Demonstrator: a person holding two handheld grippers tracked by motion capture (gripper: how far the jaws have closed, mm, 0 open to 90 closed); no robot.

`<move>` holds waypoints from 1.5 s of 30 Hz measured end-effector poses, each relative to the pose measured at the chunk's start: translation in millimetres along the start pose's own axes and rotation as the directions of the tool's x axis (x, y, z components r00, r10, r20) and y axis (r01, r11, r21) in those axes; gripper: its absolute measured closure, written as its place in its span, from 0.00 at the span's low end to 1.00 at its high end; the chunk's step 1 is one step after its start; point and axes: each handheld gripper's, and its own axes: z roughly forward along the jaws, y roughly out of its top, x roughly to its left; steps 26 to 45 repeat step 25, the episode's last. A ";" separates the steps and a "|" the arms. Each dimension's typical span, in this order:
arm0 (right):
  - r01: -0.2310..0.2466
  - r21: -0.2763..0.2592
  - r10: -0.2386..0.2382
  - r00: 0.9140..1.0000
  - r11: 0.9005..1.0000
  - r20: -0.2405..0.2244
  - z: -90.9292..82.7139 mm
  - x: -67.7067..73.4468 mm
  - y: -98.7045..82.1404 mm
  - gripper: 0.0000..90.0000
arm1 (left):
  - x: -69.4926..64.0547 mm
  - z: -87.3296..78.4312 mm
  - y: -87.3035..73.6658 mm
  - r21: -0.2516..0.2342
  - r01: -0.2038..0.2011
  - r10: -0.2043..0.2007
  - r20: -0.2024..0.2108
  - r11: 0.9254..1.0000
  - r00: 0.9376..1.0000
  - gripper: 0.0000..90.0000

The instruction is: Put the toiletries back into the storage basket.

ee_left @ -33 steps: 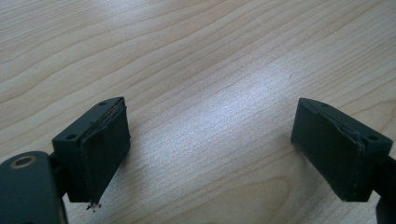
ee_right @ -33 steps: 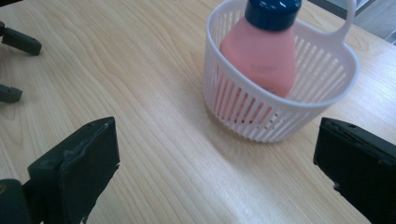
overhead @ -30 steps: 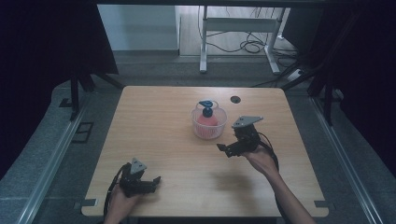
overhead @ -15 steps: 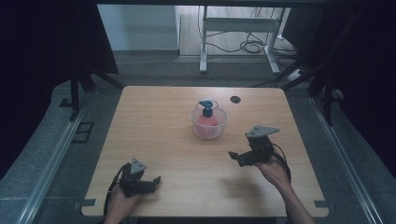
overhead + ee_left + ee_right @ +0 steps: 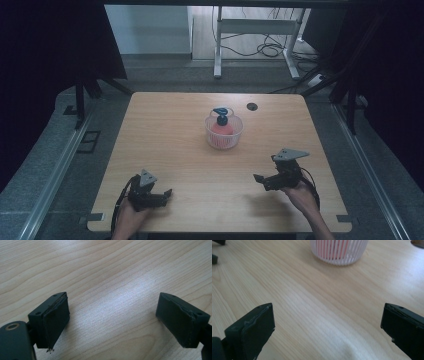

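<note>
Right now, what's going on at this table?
A person holds a claw in each hand over a wooden table. Both the left claw and the right claw are open and empty near the table's front edge. A white slatted basket with something red inside and a dark blue thing on top sits mid-table, apart from both.

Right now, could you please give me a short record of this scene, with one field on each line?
surface: wooden table
basket: white slotted basket, near the table's middle, toward the far edge
basket contents: a red thing with a dark blue thing on top; what they are is unclear
left hand-held gripper: open, empty, near edge of table
right hand-held gripper: open, empty, pointing toward the basket, apart from it
other: dark round hole near far edge
</note>
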 end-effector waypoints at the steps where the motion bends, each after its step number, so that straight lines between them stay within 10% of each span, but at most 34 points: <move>1: -0.003 0.004 0.003 1.000 1.000 0.001 0.2 0.2 -3.1 0.00 | 0.0 0.0 0.0 0.000 0.000 0.000 0.000 1.000 1.000 0.13; 23: -0.014 0.115 0.010 0.999 0.993 0.036 15.3 -3.3 -63.6 0.00 | -0.3 0.0 -0.2 0.000 0.000 0.000 0.000 1.000 1.000 0.13; 45: -0.006 0.105 0.001 0.999 0.994 0.045 15.7 -2.4 -65.0 0.00 | -0.2 0.0 -0.1 0.000 0.000 0.000 0.000 1.000 1.000 0.13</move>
